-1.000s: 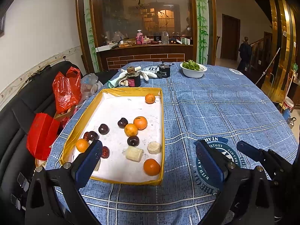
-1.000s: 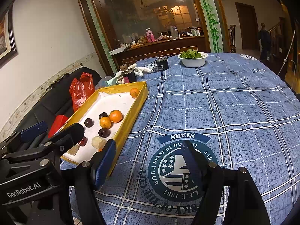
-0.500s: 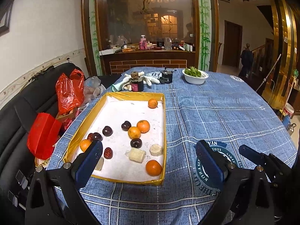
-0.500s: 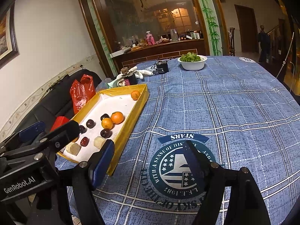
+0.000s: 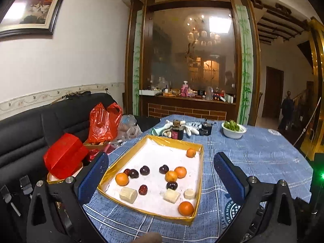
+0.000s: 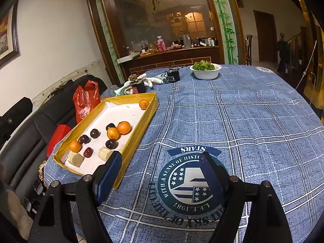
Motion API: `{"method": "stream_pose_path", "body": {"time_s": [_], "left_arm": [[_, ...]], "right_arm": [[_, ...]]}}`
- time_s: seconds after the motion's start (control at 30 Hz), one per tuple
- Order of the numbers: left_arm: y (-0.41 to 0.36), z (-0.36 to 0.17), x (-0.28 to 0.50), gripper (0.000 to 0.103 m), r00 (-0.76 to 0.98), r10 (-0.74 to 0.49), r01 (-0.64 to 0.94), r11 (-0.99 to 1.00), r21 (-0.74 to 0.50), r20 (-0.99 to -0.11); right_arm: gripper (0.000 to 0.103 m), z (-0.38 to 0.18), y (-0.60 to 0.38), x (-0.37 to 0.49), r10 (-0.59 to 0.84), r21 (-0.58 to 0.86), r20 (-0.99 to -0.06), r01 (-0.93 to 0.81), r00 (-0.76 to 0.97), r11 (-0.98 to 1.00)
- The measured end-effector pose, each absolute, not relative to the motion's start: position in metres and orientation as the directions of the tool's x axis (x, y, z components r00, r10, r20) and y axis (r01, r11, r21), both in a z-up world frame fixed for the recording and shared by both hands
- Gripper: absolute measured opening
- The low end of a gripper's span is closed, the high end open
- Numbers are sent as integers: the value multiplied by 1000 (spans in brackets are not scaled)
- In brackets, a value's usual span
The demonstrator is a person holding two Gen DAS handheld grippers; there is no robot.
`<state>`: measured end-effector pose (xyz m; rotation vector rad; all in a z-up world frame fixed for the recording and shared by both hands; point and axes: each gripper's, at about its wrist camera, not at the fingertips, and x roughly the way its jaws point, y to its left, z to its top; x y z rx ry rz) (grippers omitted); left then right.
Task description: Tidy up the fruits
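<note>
From the left wrist, the left tool (image 5: 160, 177) hangs spread and empty over the near end of the gold tray (image 5: 199, 184), where oranges (image 5: 122, 179) and dark fruits (image 5: 144, 170) lie mixed; pick one isolated fruit, straddling it squarely. From the right wrist, the right tool (image 6: 160, 177) is opening, nothing between its jaws, above the surface (image 6: 243, 121) right of the tray; it is best kept clear.

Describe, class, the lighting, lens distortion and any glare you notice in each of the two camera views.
Left wrist view: fisheye bends the door frame and darkens the corners; ceiling light glares in the glass; the tray is evenly lit. Right wrist view: same curving, the tablecloth bulges; the room is dim, with warm lamp reflections in the glass.
</note>
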<state>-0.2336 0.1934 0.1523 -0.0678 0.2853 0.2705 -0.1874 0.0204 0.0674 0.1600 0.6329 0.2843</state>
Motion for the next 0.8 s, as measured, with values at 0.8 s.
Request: {"method": "stream_pose_path", "body": {"time_s": [0.8], "left_arm": [[164, 140, -193, 103, 866, 226, -217, 973, 73, -445]], "right_arm": [[92, 72, 16, -190, 58, -54, -519, -100, 853, 994]]}}
